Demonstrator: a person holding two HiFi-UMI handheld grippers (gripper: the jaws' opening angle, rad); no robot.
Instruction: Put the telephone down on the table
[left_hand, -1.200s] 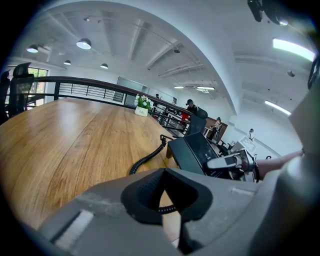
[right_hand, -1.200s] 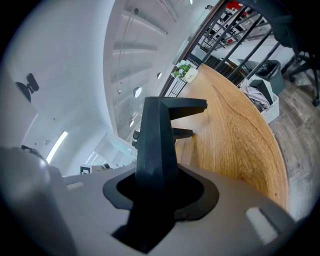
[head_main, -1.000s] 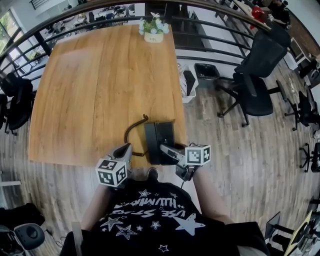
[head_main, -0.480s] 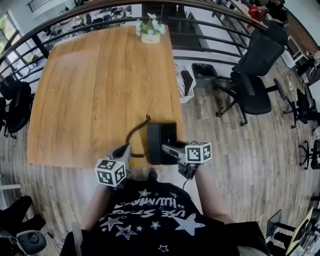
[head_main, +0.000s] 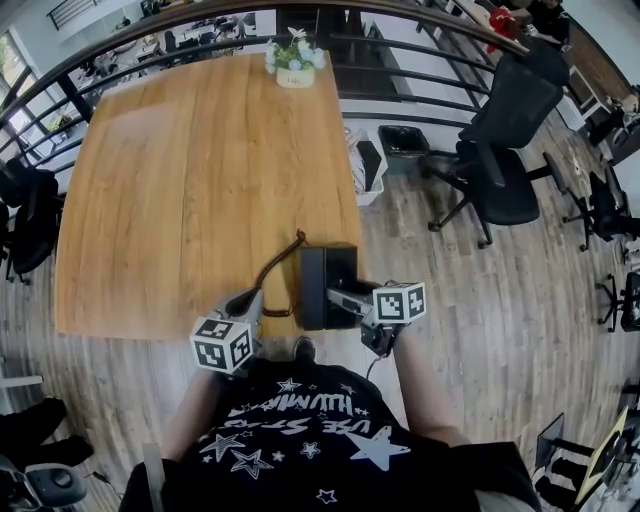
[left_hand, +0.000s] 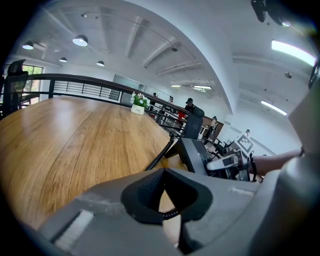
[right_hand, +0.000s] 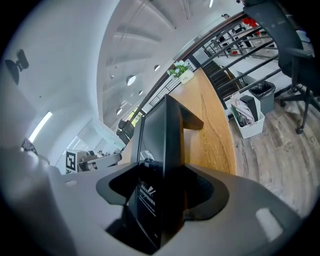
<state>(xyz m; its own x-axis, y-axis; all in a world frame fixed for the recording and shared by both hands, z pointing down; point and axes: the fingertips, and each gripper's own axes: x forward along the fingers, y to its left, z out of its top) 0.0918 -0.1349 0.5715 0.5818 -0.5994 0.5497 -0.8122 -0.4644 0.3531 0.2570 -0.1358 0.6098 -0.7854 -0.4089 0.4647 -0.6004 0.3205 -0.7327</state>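
Note:
The black telephone (head_main: 328, 287) rests on the wooden table (head_main: 200, 170) near its front right corner. Its edge (right_hand: 160, 150) stands between the jaws of my right gripper (head_main: 335, 297), which are opening, with a gap on both sides of it. The coiled cord (head_main: 278, 265) runs from the telephone toward my left gripper (head_main: 252, 300). In the left gripper view the cord (left_hand: 161, 156) passes through the hollow of the closed jaws, and the telephone (left_hand: 197, 155) lies beyond it to the right.
A small potted plant (head_main: 294, 62) sits at the table's far edge, with a railing behind it. On the floor to the right are a white basket (head_main: 370, 165), a dark bin (head_main: 405, 143) and an office chair (head_main: 505, 150). The table's right edge runs right beside the telephone.
The telephone and my right gripper have shifted slightly to the right on the table. My left gripper has stayed where it was with the cord.

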